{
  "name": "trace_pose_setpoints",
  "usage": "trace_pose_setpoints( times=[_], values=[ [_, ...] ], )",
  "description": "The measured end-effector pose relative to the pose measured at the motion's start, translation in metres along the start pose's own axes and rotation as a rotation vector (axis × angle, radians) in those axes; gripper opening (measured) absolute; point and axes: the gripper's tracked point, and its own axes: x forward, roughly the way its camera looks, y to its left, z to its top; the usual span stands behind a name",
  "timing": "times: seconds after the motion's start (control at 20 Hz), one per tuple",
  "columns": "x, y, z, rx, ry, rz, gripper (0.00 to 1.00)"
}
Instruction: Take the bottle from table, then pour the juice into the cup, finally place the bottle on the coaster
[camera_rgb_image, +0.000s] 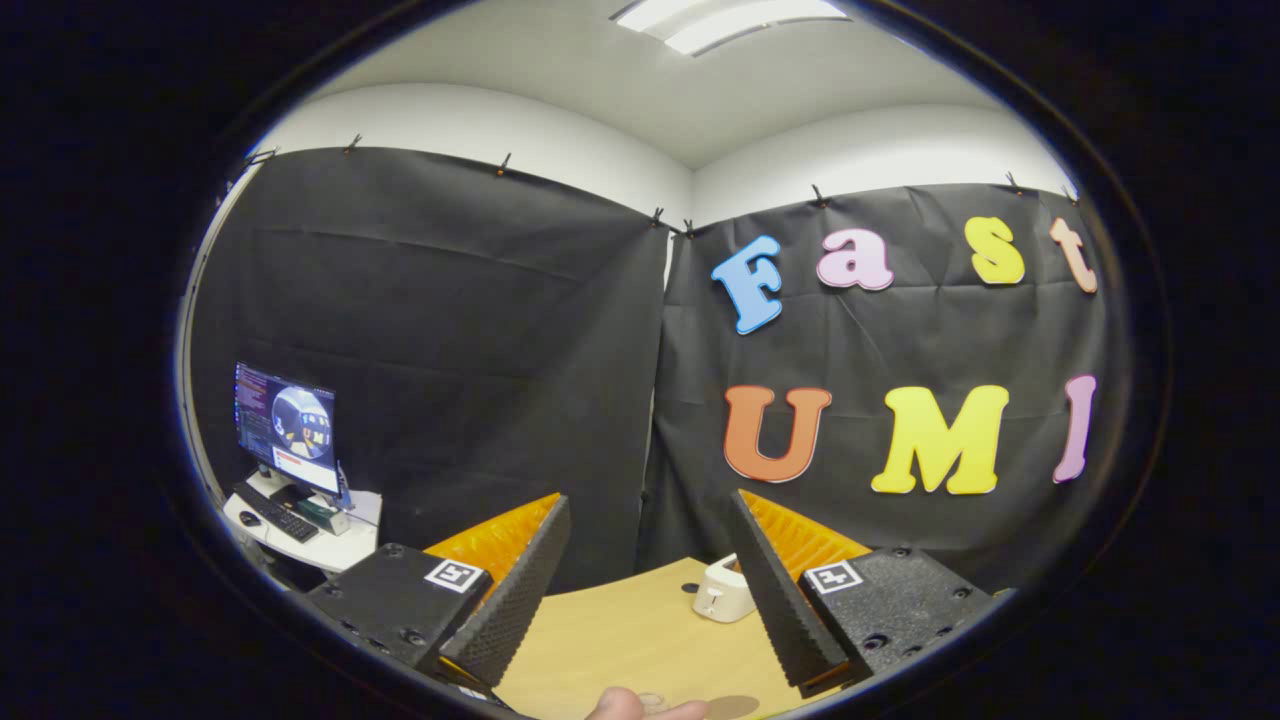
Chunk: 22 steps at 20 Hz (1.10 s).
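Observation:
My gripper (648, 498) is open and raised above the wooden table (620, 640), with a wide gap and nothing between its fingers (520, 580). It points at the corner of the booth's black cloth wall. Low between the fingers, at the near table edge, lies a brownish round patch (732, 706) that may be the coaster. Next to it is a small clear shape (658, 700), too cut off to identify. A person's fingertip (630, 708) pokes in beside that shape.
A small white device (722, 592) sits on the table just inside the right finger, near the wall. Off to the left, a white side table (340, 548) carries a monitor (287, 425) and a keyboard (278, 513).

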Motion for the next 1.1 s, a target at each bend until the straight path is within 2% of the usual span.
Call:
trace_pose_setpoints(
  times=[0.2,0.4,0.65,0.85,1.1],
  values=[
    [-0.006,-0.006,-0.005,-0.007,0.005,-0.053,1.0],
    [-0.021,-0.027,-0.01,-0.024,0.019,-0.237,1.0],
    [-0.033,-0.032,-0.021,0.032,0.043,-0.373,1.0],
    [-0.04,-0.017,-0.032,0.053,0.042,-0.418,1.0],
    [-0.071,-0.012,-0.061,0.023,0.055,-0.561,1.0]
  ],
)
